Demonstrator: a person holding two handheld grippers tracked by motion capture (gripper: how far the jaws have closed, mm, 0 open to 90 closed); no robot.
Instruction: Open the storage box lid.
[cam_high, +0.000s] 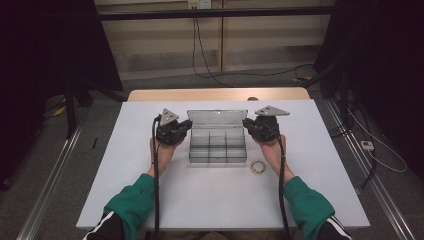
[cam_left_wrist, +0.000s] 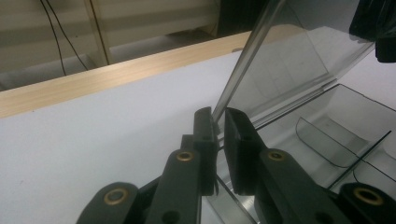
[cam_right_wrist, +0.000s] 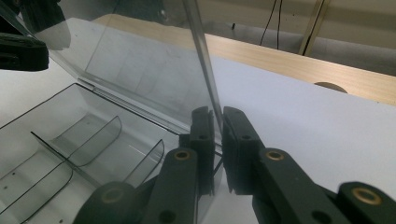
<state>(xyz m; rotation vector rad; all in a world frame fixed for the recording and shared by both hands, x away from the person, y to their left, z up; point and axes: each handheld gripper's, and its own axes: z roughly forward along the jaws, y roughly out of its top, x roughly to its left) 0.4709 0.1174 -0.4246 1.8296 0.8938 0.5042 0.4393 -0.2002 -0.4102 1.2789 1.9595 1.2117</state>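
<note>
With the clear box mid-desk and its lid upright, left claw and right claw each clamped shut on a lid side edge, lid-handling step; next likely needs an even, matched swing, bracelet alongside.

Box: clear, smoke-tinted plastic, glossy, smooth; lid same clear plastic, faint reflections. Left claw, right claw: matt black plastic, brass-coloured metal rivets. Grey plates on top: dull metal look. Bench: matt white, smooth; bare pale wood strip at 12 o'clock edge. Sleeves: green cloth. Small ring at 4 o'clock of box: shiny, metal-like beads.
</note>
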